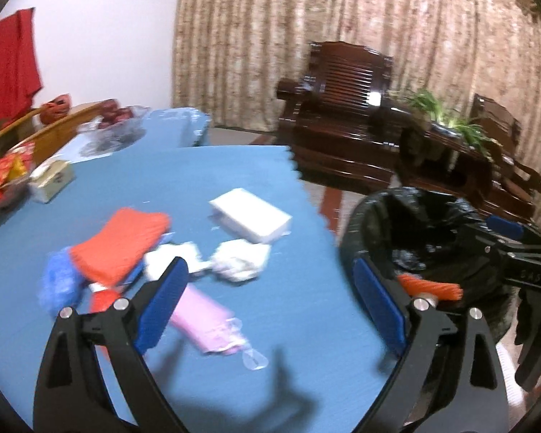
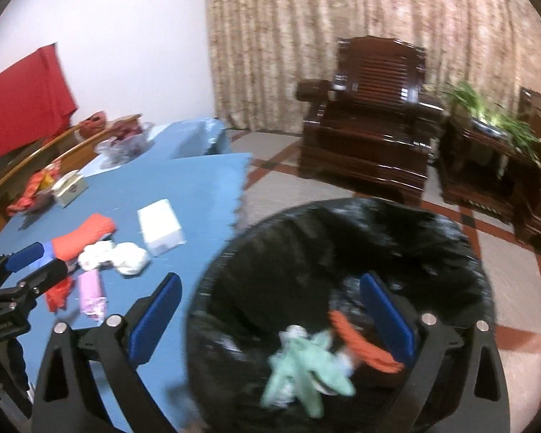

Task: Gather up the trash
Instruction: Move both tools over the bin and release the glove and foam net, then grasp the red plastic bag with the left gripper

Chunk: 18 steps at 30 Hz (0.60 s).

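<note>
Left wrist view
Left gripper (image 1: 270, 299): jaws spread wide, nothing between the pads; it hangs over the near edge of the blue table (image 1: 234, 176).
Trash left on table: crumpled white tissue (image 1: 241, 259), a second tissue wad (image 1: 173, 258), pink wrapper (image 1: 202, 321), orange-red cloth-like piece (image 1: 121, 243), blue fluffy scrap (image 1: 59, 281), white box (image 1: 250, 214). All lie close together ahead of the left finger.
Bin: black-lined trash bin (image 1: 414, 227) stands just beside the table's right edge; an orange piece (image 1: 429, 287) rests inside near its rim.
Right gripper (image 1: 515, 249): visible over the bin at far right.

Right wrist view
Right gripper (image 2: 270, 317): jaws spread wide, empty, above the bin mouth.
Bin contents: pale green crumpled piece (image 2: 306, 364) and orange piece (image 2: 364, 342) lie in the black liner (image 2: 342, 245).
Left gripper (image 2: 36, 263): seen at the left edge over the table pile.

Step in hand (judgement)
Phase: both grippers are free, so the next pickup from the pile appears due.
Method: take one item at a time; centre the pads on the tissue wad nearest the edge, close fully before lifting.
Caution: soft, light pieces may slip or drag neighbours; the flat pink wrapper needs a low, angled approach.
Release: open only when well inside the bin rim.
</note>
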Tool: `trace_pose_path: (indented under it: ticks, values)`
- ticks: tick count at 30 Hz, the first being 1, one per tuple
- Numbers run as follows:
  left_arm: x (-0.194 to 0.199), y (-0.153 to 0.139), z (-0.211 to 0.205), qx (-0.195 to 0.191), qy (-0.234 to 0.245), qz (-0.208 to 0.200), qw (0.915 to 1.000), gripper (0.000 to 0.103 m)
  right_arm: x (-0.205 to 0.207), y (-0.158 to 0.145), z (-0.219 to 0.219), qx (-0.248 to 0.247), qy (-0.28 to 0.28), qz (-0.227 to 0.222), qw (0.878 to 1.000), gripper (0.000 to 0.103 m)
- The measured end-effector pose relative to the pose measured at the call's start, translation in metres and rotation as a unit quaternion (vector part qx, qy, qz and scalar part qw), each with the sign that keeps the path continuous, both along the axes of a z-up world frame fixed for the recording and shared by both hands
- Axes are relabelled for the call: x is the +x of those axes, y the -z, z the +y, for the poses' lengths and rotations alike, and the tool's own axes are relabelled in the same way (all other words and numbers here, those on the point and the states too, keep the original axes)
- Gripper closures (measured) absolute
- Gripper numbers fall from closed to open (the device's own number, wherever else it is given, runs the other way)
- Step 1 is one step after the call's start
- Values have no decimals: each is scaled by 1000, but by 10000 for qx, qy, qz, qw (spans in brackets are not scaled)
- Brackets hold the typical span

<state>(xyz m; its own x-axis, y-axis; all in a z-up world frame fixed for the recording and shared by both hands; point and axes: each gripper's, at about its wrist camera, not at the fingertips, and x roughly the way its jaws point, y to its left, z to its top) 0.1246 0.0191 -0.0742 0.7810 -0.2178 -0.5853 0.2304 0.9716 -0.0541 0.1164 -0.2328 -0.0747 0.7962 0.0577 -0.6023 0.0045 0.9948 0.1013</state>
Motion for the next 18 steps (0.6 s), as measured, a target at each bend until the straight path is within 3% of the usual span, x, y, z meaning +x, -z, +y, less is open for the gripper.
trace_pose_path:
  ticks: [9, 18]
  values:
    - [-13, 2, 71, 174, -782, 3, 9968, 13, 13, -2, 68, 33, -639, -173, 9978, 6]
    - [-17, 16, 118, 250, -1267, 127, 9915, 13, 27, 6, 115, 64, -1087, -157, 9939, 6]
